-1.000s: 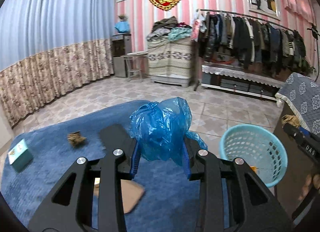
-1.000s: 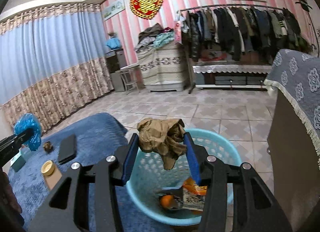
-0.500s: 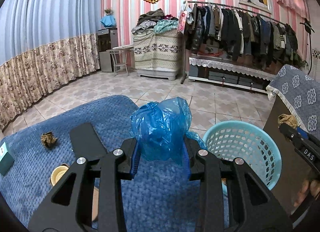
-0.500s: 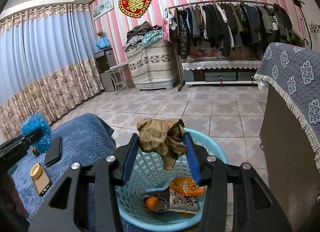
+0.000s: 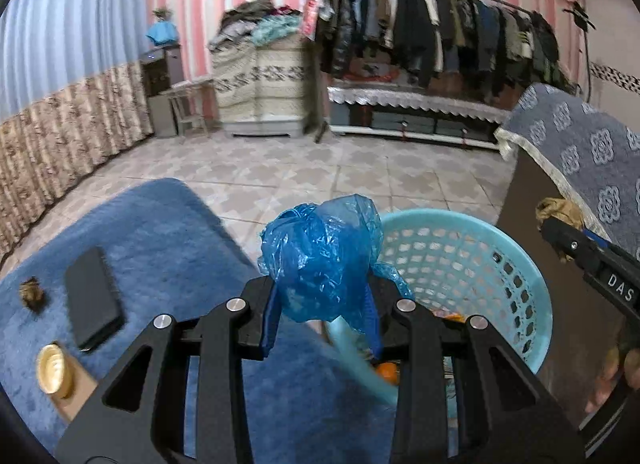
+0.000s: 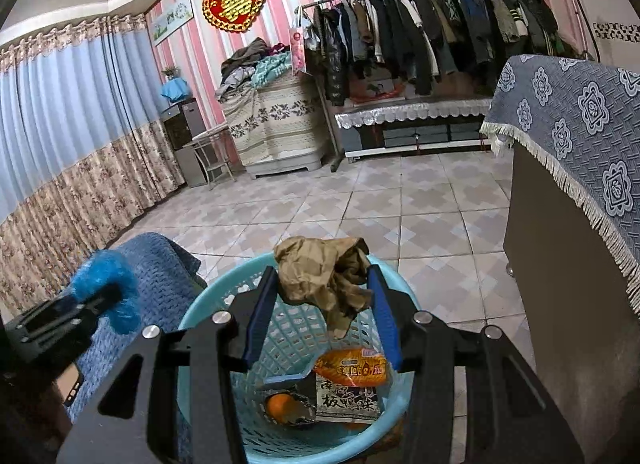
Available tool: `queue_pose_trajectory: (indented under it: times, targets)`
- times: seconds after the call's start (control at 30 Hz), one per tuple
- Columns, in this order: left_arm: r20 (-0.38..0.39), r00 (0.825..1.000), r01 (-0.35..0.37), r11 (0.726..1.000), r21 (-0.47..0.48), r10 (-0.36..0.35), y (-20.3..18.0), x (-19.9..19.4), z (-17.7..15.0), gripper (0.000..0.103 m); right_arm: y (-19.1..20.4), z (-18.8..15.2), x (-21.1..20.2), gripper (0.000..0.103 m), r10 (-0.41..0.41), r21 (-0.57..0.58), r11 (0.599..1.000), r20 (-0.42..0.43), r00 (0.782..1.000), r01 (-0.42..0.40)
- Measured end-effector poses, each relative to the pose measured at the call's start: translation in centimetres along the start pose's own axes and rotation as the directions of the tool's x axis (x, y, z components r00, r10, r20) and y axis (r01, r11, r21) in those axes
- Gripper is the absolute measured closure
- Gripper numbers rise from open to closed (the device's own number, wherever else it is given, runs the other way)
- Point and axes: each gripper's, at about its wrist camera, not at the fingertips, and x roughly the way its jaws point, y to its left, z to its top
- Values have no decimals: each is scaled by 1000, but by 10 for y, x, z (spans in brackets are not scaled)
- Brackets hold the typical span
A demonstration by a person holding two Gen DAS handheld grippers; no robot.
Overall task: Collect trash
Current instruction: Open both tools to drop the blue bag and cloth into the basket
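My left gripper [image 5: 323,306] is shut on a crumpled blue plastic bag [image 5: 320,260] and holds it at the near left rim of the light blue basket [image 5: 500,236]. My right gripper [image 6: 324,304] is shut on a crumpled brown paper wad [image 6: 320,272] and holds it over the basket [image 6: 208,304], which holds an orange wrapper [image 6: 352,366], a printed packet and an orange. The left gripper with the blue bag [image 6: 106,284] shows at the left of the right wrist view. The right gripper [image 5: 560,232] shows at the right of the left wrist view.
On the blue rug [image 5: 160,232] lie a black phone [image 5: 92,296], a small brown scrap [image 5: 32,294] and a gold lid [image 5: 52,370] on cardboard. A cloth-covered cabinet [image 6: 568,191] stands right of the basket. A clothes rack and tiled floor lie beyond.
My left gripper has carried the blue bag rightward across the rug to the basket's rim. My right gripper has moved further over the basket with the brown wad still held.
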Motion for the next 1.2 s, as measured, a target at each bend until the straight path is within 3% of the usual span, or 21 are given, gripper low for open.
queue_pose_trajectory:
  times: [0.33, 0.4, 0.47, 0.77, 1.1, 1.13, 1.2]
  targets:
    - [-34, 997, 76, 996, 48, -75, -36, 40, 0, 66, -17, -3, 6, 57, -52, 39, 998, -22, 998, 52]
    - [-26, 998, 67, 996, 66, -65, -41, 40, 3, 52, -19, -4, 6, 57, -55, 47, 997, -25, 998, 56]
    - [-4, 999, 37, 997, 74, -37, -42, 37, 4, 29, -20, -5, 7, 57, -54, 49, 997, -26, 998, 56]
    - [67, 995, -69, 998, -2, 69, -3, 9, 15, 6, -4, -6, 13, 57, -37, 6, 999, -42, 998, 37]
    - [73, 982, -166, 978, -128, 176, 56, -27, 9, 6, 28, -15, 36, 54, -7, -57, 998, -103, 995, 1]
    - [76, 981, -169, 976, -134, 181, 59, -30, 8, 6, 29, -17, 38, 52, 0, -55, 998, -113, 994, -6]
    - [82, 976, -186, 971, -147, 199, 66, -37, 6, 6, 32, -18, 41, 36, 0, -68, 998, -127, 992, -9]
